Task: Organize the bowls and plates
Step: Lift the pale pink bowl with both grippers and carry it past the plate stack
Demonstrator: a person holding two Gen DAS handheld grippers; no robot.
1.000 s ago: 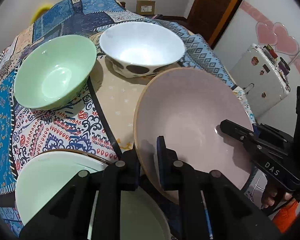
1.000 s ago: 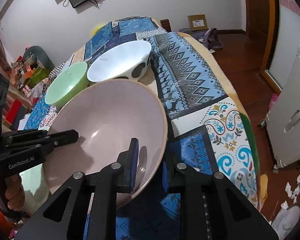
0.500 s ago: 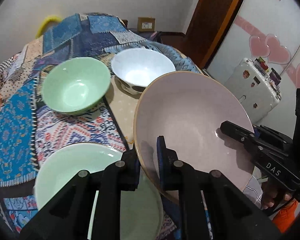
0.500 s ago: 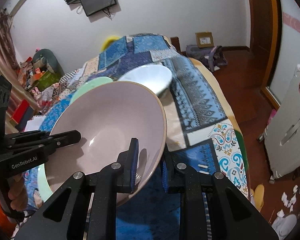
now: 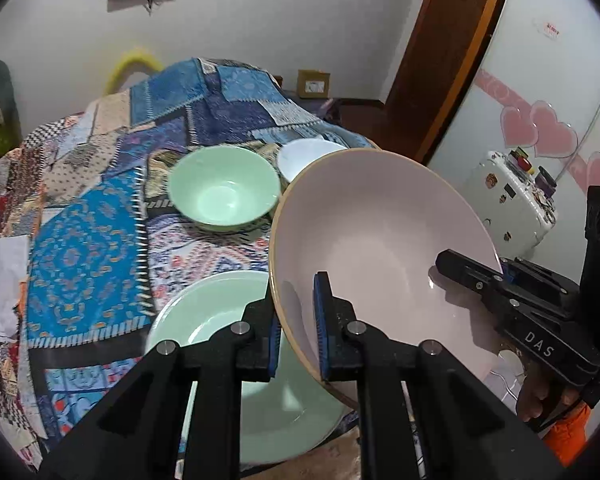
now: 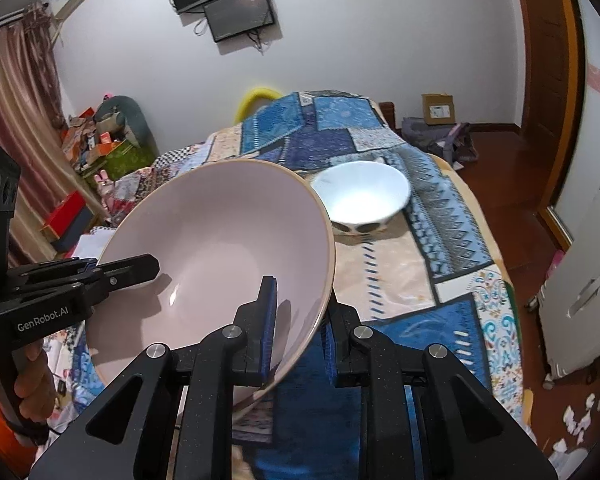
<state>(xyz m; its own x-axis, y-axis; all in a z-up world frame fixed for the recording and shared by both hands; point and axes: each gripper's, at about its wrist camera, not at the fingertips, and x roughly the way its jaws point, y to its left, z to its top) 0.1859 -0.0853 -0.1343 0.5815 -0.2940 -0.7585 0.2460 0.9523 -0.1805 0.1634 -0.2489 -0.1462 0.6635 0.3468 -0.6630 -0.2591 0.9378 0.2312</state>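
Observation:
A large pink bowl [image 5: 380,240] is held in the air between both grippers; it also shows in the right wrist view [image 6: 220,240]. My left gripper [image 5: 298,328] is shut on its left rim. My right gripper [image 6: 300,328] is shut on its right rim. Below it on the patterned cloth lies a pale green plate [image 5: 228,344]. Farther back stand a green bowl [image 5: 224,194] and a white bowl with dark spots [image 6: 360,200], partly hidden behind the pink bowl in the left wrist view [image 5: 300,158].
The table is covered by a blue patchwork cloth [image 5: 84,248] that drops off at its right edge [image 6: 500,280]. A white cabinet [image 6: 580,292] stands on the floor to the right. White paper [image 5: 0,280] lies at the left.
Both grippers have lifted the pink bowl well above the table. The green and white bowls now look smaller and farther away, and more of the green plate shows.

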